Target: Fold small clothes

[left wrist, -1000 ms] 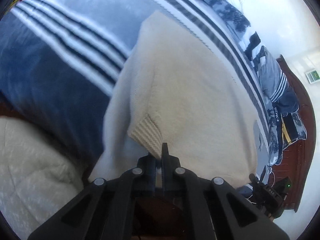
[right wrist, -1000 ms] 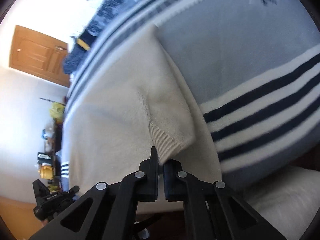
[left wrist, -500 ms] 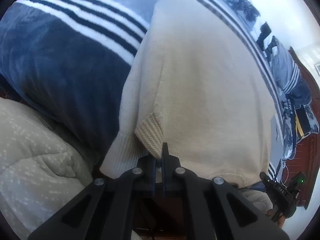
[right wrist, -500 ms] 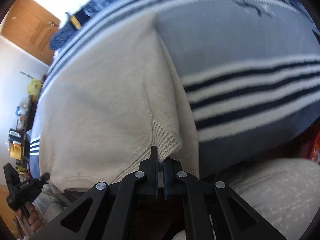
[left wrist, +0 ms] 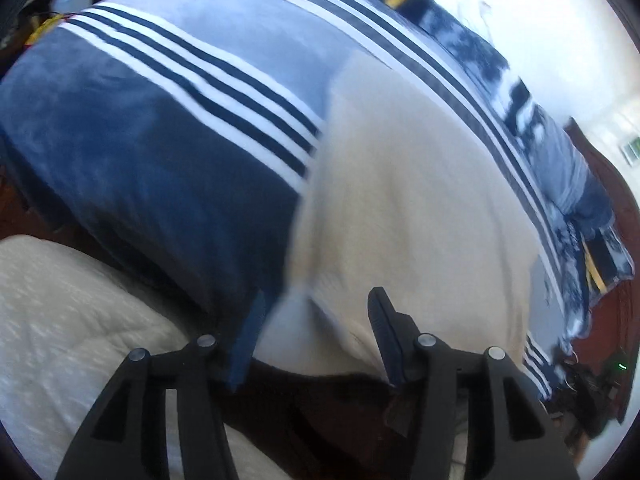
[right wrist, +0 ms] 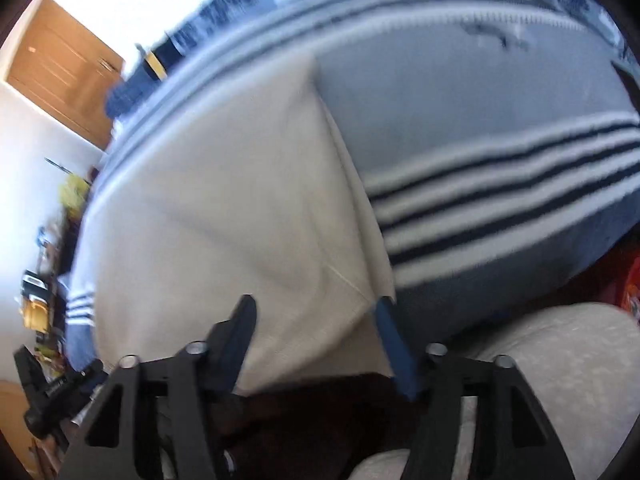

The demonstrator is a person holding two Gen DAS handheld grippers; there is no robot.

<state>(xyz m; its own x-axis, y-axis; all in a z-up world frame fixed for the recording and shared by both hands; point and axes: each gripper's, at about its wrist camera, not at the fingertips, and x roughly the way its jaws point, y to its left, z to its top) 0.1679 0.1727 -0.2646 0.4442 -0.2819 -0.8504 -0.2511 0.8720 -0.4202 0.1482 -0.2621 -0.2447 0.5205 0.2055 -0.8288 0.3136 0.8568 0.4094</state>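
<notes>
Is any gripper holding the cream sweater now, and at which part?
Nothing is held. The left gripper and the right gripper are both open, and the cream sweater lies free on the striped blanket.

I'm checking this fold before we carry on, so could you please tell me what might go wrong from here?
1. Both the left tongs and the right tongs are open, with the cream sweater free: its near edge reaches the bed's edge and might slip off.
2. The folded sleeve lies loose, so it may spring open.
3. The striped blanket is soft and uneven, so creases may set unevenly.
</notes>
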